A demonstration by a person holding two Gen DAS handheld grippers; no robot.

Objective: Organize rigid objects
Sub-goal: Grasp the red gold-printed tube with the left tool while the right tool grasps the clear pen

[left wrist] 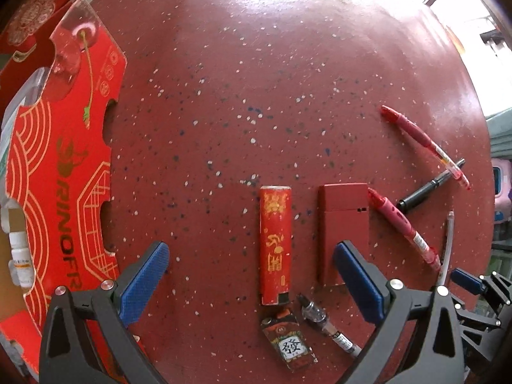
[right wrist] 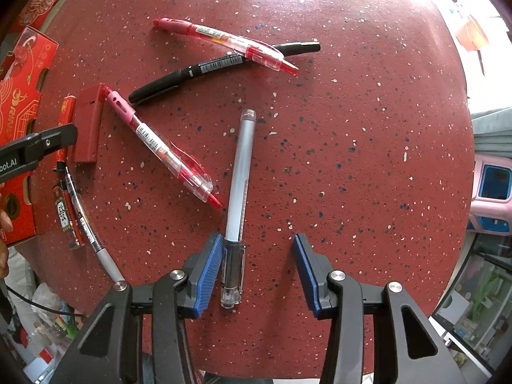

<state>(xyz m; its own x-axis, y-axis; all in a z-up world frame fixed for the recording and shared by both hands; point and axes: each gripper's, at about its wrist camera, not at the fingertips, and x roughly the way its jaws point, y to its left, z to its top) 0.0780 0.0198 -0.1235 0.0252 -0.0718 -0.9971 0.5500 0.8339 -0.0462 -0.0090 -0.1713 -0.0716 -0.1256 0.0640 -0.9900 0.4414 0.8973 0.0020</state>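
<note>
Directly beneath the right gripper (right wrist: pixel 257 272), a translucent grey pen with a clear cap (right wrist: pixel 238 188) lies on the speckled red round table (right wrist: pixel 352 112), its capped end between the blue pads; the left pad sits just beside the cap while the other stands off, so the jaws are apart and nothing is gripped. That pose suggests a pick lined up on the cap end, where the pen is thickest. Beyond it the other pens lie scattered: a red clear-barrelled pen (right wrist: pixel 160 144) slants with its pink end touching a plain red rectangular box (right wrist: pixel 88 124), and a second red pen (right wrist: pixel 224 43) lies crossed over a black marker pen (right wrist: pixel 220 65), so those two would need separating one at a time. Over in the left wrist view, the left gripper (left wrist: pixel 249 275) hangs with its jaws wide apart and empty above a red lighter with gold print (left wrist: pixel 275 244), which lies parallel to the box as though already lined up. Near them sit a small dark lighter with a white character label (left wrist: pixel 289 340) and a thin white-tipped pen (left wrist: pixel 326 324). A red printed cardboard carton (left wrist: pixel 64 176) stands at the table's left edge.
</note>
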